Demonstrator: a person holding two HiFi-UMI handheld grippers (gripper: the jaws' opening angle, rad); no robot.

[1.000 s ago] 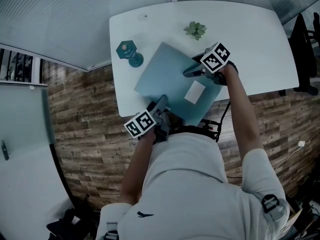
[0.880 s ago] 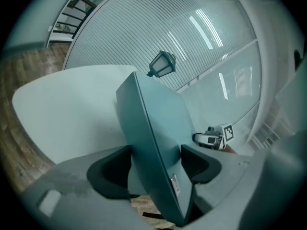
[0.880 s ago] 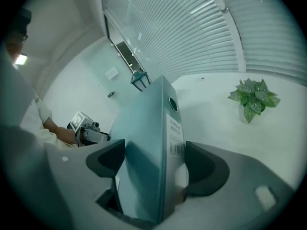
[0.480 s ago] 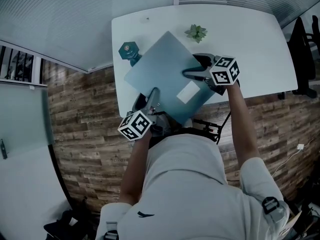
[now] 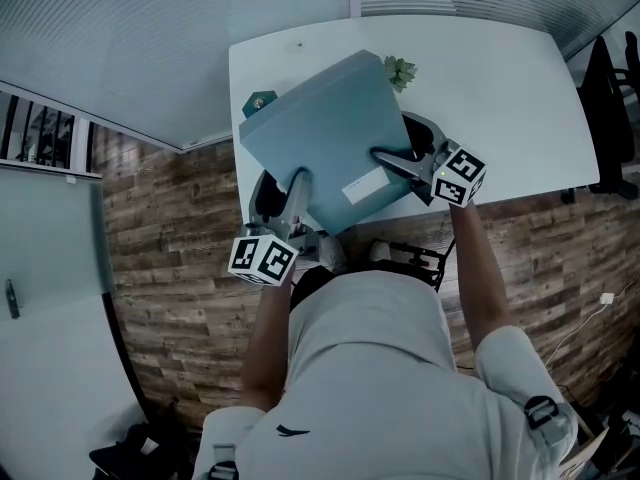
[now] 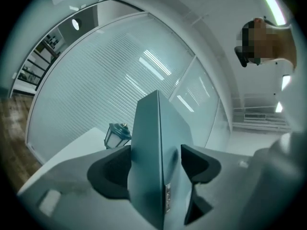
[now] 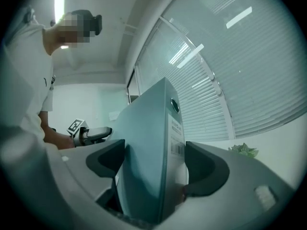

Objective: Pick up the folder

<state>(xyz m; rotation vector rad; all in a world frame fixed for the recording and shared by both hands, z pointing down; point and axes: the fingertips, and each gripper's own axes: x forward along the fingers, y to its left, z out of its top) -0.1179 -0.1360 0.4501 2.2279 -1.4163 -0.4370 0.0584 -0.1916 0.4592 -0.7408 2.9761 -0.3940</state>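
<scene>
Both the left gripper (image 5: 296,184) and right gripper (image 5: 386,157) clamp the tilted folder (image 5: 320,128) above the table's (image 5: 500,88) near-left corner; either pinch slipping could drop it onto the lantern (image 5: 258,101).

Grey-blue folder (image 5: 325,133), white table (image 5: 500,88), brown wood-plank floor (image 5: 170,248).

Between left claw (image 5: 297,180) and right claw (image 5: 385,156): wide grey-blue flat folder (image 5: 330,128), spanning the whole gap, no way through. Ahead-left of left claw: small teal lantern ornament (image 6: 116,134) on white tabletop (image 5: 500,88). Ahead-right of right claw: little green potted plant (image 7: 243,150). Further right of right claw: bare tabletop, open passage.
</scene>
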